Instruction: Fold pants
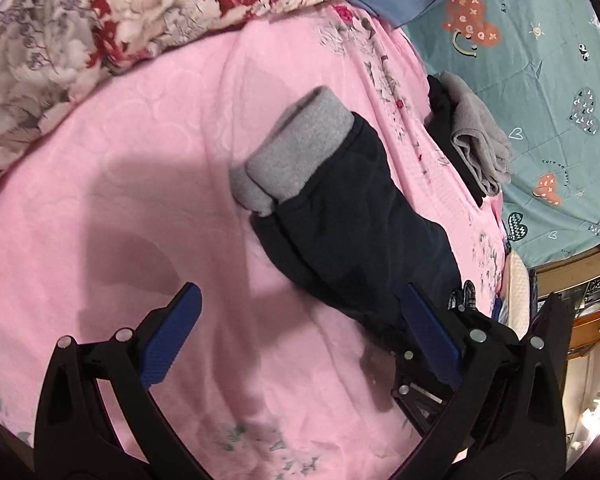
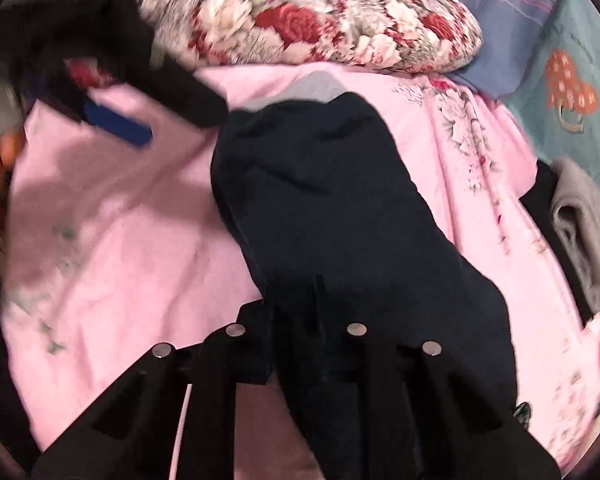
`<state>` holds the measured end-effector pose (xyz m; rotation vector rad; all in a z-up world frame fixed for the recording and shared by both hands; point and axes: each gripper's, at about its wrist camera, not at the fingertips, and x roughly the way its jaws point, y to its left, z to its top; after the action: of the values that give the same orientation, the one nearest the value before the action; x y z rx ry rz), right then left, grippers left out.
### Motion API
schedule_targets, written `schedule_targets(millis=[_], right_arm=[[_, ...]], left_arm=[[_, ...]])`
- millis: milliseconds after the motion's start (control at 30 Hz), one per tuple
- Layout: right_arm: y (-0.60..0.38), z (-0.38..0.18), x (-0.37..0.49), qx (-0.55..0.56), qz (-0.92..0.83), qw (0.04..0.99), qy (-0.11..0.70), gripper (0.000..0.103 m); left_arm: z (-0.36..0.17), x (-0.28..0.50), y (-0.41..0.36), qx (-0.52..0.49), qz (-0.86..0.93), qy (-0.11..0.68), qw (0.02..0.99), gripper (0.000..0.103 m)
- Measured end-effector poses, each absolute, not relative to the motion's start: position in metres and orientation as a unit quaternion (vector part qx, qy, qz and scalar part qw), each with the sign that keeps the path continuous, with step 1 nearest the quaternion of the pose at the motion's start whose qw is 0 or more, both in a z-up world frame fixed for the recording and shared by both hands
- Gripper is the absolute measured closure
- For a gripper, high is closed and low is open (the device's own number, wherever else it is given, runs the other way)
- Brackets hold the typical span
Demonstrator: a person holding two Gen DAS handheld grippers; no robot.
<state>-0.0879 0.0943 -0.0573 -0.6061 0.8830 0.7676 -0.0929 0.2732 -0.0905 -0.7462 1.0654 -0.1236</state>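
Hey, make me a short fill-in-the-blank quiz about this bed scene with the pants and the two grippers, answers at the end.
1. The dark pants lie on a bedspread whose main colour is ____.
2. The lining showing at the pants' far end is ____ in colour.
3. The left gripper has its blue-padded fingers ____, holding nothing.
4. The right gripper is shut on the ____.

Answers: pink; grey; open; pants
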Motion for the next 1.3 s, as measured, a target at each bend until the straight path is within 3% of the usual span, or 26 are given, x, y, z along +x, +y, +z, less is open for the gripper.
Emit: schedule_targets(millis=[233,600,633,700,733,767,867,1133,1200,1300], right_arm=[[0.075,-0.041,-0.067,-0.185,0.370,0.799,0.437,0.087],[0.076,-0.045,-0.073,-0.162,0.380,0.795,0.444,0.085],[0.076,-0.045,-0.074,-0.162,0.380,0.795,0.445,0.085],[0.071,-0.042,-0.073,-0.146,0.385,0.792,0.452,0.059],[0.061,-0.035,-0.071,-0.121,0.392,0.788,0.459,0.051],[0.049,-0.028,-0.070,-0.098,0.391,0.792,0.458,0.044],[-0.005,-0.011,-0.060,-0.010,0.376,0.798,0.471,0.038],[-0.130,-0.044,-0.052,0.184,0.300,0.767,0.537,0.038],[-0.137,-0.057,-0.053,0.231,0.317,0.747,0.537,0.027],[-0.128,-0.072,-0.054,0.214,0.310,0.752,0.541,0.027]], left_arm=[[-0.096,-0.070,0.257,-0.398,-0.083,0.496,0.767,0.002],[-0.111,-0.030,0.248,-0.433,-0.052,0.474,0.765,0.005],[-0.111,-0.028,0.247,-0.428,-0.045,0.472,0.769,0.011],[-0.110,-0.024,0.244,-0.412,-0.028,0.473,0.778,0.033],[-0.111,-0.022,0.244,-0.403,-0.021,0.478,0.780,0.049],[-0.111,-0.022,0.245,-0.397,-0.017,0.480,0.782,0.058],[-0.114,-0.024,0.252,-0.398,-0.022,0.477,0.783,0.067],[-0.108,-0.028,0.247,-0.362,-0.025,0.466,0.807,0.075],[-0.105,-0.028,0.245,-0.349,-0.022,0.462,0.815,0.075],[-0.097,-0.029,0.238,-0.324,-0.014,0.455,0.829,0.076]])
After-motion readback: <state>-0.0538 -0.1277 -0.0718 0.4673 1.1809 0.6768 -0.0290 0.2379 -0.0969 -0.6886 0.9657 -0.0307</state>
